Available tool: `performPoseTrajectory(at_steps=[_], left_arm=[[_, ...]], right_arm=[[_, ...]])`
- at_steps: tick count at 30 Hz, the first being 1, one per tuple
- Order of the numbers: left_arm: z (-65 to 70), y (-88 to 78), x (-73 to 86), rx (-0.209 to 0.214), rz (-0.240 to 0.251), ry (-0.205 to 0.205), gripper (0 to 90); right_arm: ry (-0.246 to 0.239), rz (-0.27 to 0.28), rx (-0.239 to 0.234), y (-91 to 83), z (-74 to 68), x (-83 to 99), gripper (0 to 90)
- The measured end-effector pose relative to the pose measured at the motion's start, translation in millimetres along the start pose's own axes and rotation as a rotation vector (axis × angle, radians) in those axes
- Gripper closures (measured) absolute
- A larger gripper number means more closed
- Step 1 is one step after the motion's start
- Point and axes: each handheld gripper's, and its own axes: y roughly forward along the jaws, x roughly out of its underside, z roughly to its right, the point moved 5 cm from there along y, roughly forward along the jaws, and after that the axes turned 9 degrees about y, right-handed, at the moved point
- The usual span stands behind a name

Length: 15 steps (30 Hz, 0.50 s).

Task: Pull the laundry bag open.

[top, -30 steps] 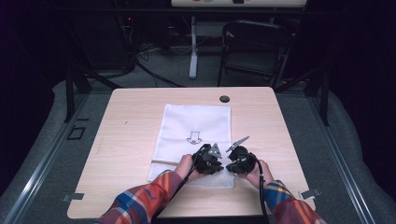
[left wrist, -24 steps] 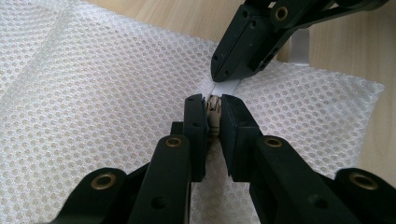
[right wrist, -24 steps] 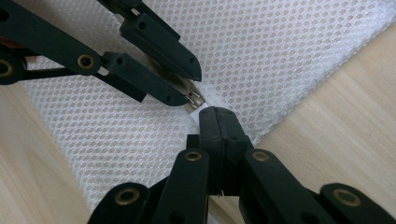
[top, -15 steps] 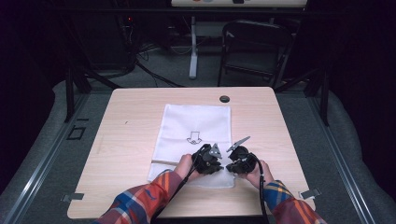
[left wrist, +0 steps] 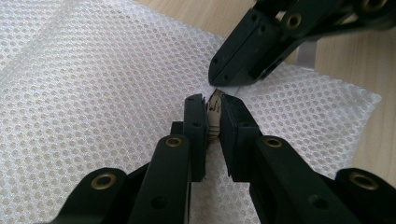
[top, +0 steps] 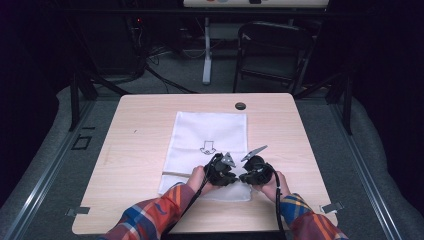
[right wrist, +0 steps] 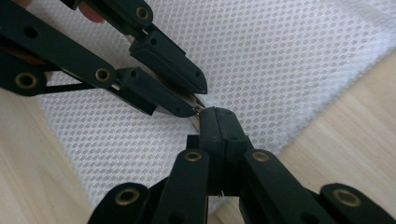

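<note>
Tab point(left wrist: 215, 114) sits clamped in left hand-held gripper point(left wrist: 211, 116).

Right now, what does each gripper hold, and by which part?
The left gripper pinches a small tan tab at the white mesh bag's near edge; the right gripper is shut there on the mesh.

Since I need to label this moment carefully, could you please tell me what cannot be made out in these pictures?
- Small tan piece clamped by the left gripper: left gripper view; the jaws cover most of it, so its kind is unclear.
- What the right gripper pinches: right gripper view; its shut jaws hide it.
- Near edge of the white mesh bag: high view; hands and grippers cover it.
- Arrow print: too small for detail.
</note>
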Motion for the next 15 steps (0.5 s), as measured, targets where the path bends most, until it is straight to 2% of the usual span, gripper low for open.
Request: performPoseTrajectory(at_steps=[4,6,7,9,13,14,15], left_arm=[[1.4,-0.1,-0.8,-0.015,-0.006,0.015,80.9],[3.1,-0.7,-1.0,-0.025,-0.017,0.023,81.0],[3.2,-0.7,-1.1,-0.03,-0.014,0.032,81.1],[2.6,-1.5,-0.4,-0.034,-0.012,0.03,81.1],[1.4,-3.8,1.6,-0.025,-0.013,0.023,81.1],[0.6,-4.7,2.3,-0.031,-0.014,0.023,81.1],[0.1,-6.2,3.3,-0.029,-0.016,0.019,81.1]], right_arm=[[-0.002,0.004,-0.008,1.9,1.2,0.7,90.0],[-0.028,-0.005,0.003,1.9,0.2,1.0,90.0],[-0.01,0.016,0.005,3.2,-1.3,1.1,90.0],[-0.023,-0.01,0.006,1.5,0.2,1.6,90.0],[0.016,0.014,-0.014,2.8,0.8,1.9,90.0],[0.002,-0.006,-0.011,1.6,1.8,1.9,90.0],[0.003,-0.001,-0.01,1.8,1.6,1.8,90.0]])
